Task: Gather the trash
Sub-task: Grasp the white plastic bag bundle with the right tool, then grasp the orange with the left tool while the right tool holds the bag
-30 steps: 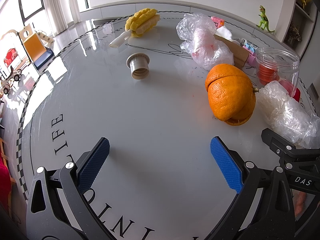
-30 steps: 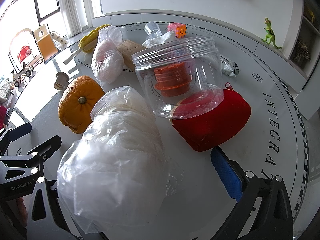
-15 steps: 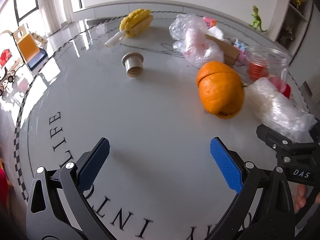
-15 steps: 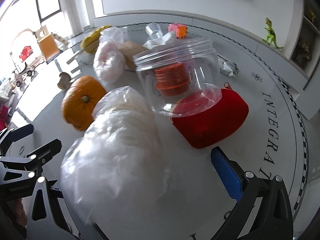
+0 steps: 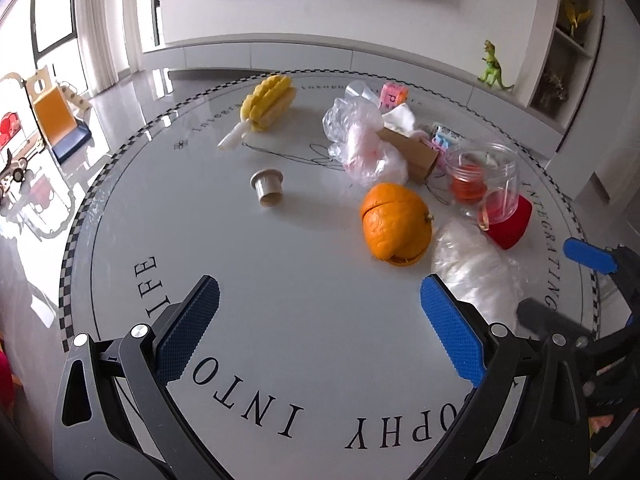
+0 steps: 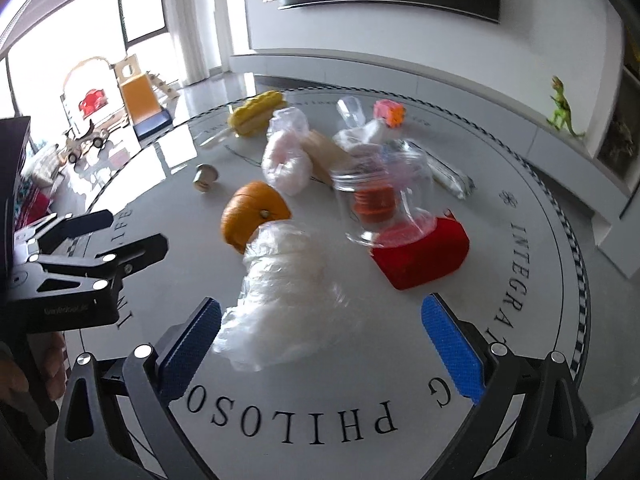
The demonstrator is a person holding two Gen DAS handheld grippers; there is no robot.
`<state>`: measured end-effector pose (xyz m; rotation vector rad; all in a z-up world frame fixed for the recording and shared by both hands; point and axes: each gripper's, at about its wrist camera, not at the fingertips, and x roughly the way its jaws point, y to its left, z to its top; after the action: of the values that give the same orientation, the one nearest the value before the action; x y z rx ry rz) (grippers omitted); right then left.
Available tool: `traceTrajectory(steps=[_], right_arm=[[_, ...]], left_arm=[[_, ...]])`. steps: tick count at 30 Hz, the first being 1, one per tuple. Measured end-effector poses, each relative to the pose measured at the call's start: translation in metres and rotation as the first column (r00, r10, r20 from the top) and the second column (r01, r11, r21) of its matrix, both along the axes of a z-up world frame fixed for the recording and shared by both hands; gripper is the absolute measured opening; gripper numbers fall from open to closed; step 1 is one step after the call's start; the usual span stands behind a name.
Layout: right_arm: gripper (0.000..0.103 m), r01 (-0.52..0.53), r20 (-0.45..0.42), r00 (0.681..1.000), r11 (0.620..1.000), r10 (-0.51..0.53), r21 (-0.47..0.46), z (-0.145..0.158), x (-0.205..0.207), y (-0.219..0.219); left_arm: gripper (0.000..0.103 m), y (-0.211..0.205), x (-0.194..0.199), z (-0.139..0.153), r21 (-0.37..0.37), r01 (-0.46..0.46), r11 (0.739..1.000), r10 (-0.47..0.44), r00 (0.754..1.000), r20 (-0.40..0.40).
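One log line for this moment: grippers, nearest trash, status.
left gripper: open, empty | right gripper: open, empty | nearest: clear plastic bag on table | status: nothing picked

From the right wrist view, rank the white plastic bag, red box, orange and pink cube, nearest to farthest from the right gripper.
1. White plastic bag, between the open jaws, left of centre.
2. Red box, right.
3. Orange, left, behind the bag.
4. Pink cube, far side.

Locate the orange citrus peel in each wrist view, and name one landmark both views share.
Left wrist view: round orange citrus peel, right of centre on the table.
Right wrist view: same peel, left of centre, behind the crumpled clear plastic bag.
Shared landmark: green toy dinosaur.
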<state>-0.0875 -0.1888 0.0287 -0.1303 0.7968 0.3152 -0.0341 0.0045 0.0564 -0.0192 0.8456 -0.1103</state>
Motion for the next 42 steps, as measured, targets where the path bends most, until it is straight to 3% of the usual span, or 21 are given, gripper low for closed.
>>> traceTrajectory(steps=[8,11,13,15,20,34,35,37,39,42], right_arm=[[0.087,-0.033,-0.083,0.996,0.999,0.032,-0.014,-0.025,0.019,0.032],[0.072,-0.008,-0.133,0.991,1.000,0.006,-0.017,-0.040,0.030,0.031],[0.052,0.024,-0.148,0.989,1.000,-0.023,0.009,-0.043,0.033,0.022],[0.048,0.031,-0.157,0.987,0.998,-0.021,0.057,-0.040,0.031,0.013],[0.047,0.053,-0.121,0.992,0.989,-0.036,0.140,-0.024,0.015,-0.010],[0.047,0.107,-0.035,0.994,0.979,-0.102,0.173,-0.001,-0.012,-0.052],[0.047,0.110,-0.032,0.994,0.979,-0.106,0.174,0.000,-0.013,-0.055],[0.047,0.122,-0.024,0.992,0.976,-0.120,0.178,0.002,-0.015,-0.062],[0.047,0.136,-0.018,0.991,0.973,-0.135,0.185,0.004,-0.018,-0.069],[0.047,0.157,-0.006,0.987,0.967,-0.160,0.201,0.007,-0.023,-0.081]], left_arm=[[0.097,0.017,0.001,0.001,-0.034,-0.028,0.999,0.028,1.000,-0.005],[0.097,0.019,0.002,0.001,-0.043,-0.026,0.999,0.026,1.000,-0.010],[0.097,0.016,0.003,0.002,-0.039,-0.020,0.999,0.020,1.000,-0.010],[0.097,0.012,0.005,0.002,-0.041,-0.011,0.999,0.010,1.000,-0.011],[0.097,-0.010,0.014,0.000,-0.022,0.027,0.999,-0.027,0.999,-0.017],[0.097,-0.067,0.068,-0.034,-0.017,0.107,0.994,-0.108,0.992,-0.069],[0.095,-0.070,0.071,-0.036,-0.012,0.112,0.994,-0.113,0.991,-0.072],[0.074,-0.075,0.075,-0.039,-0.004,0.120,0.993,-0.120,0.989,-0.083],[0.060,-0.076,0.078,-0.042,0.036,0.102,0.994,-0.099,0.992,-0.080],[0.056,-0.070,0.077,-0.041,0.009,0.102,0.995,-0.101,0.992,-0.079]])
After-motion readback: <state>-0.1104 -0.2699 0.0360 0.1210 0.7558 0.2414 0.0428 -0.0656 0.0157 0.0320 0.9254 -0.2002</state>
